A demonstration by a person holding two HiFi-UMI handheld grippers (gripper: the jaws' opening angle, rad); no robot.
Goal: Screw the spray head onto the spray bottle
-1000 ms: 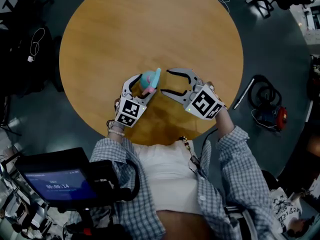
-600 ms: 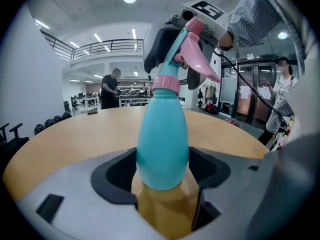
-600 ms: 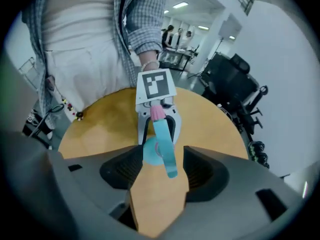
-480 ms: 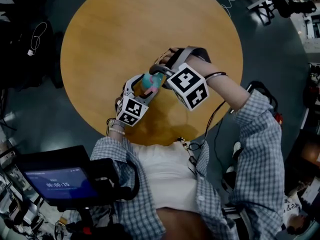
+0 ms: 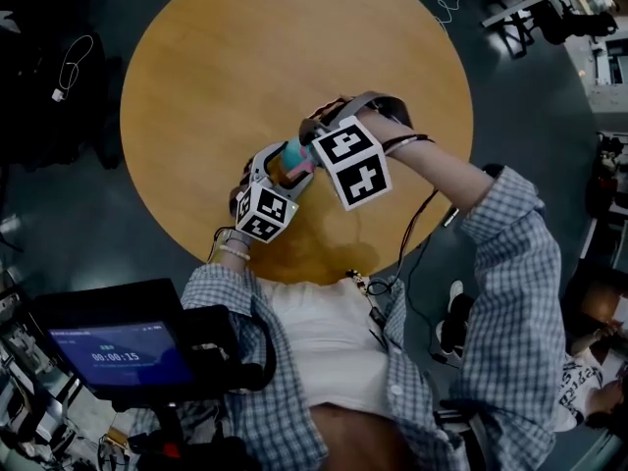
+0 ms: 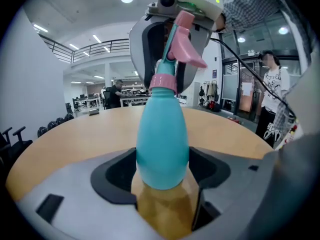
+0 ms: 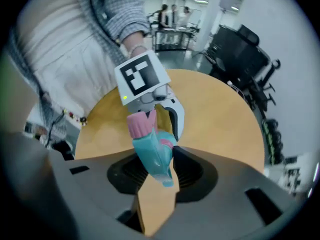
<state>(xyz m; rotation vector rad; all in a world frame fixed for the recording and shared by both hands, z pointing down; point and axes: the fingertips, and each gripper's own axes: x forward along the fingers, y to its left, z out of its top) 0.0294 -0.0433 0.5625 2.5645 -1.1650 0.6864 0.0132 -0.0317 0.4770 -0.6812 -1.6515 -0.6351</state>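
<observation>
Right hand-held gripper (image 7: 159, 176) over bottle (image 6: 162, 144) — monitor (image 5: 123, 353) apart

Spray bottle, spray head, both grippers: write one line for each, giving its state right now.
spray bottle: gripped round its body by the left gripper.
spray head: seated on the bottle's neck; how tight cannot be told.
left gripper: shut on the spray bottle.
right gripper: jaws have just been closing, now on the spray head from above.

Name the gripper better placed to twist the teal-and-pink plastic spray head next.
Right: the right gripper, above, has just been closing on the teal-and-pink spray head; the left gripper is occupied gripping the teal plastic bottle.
</observation>
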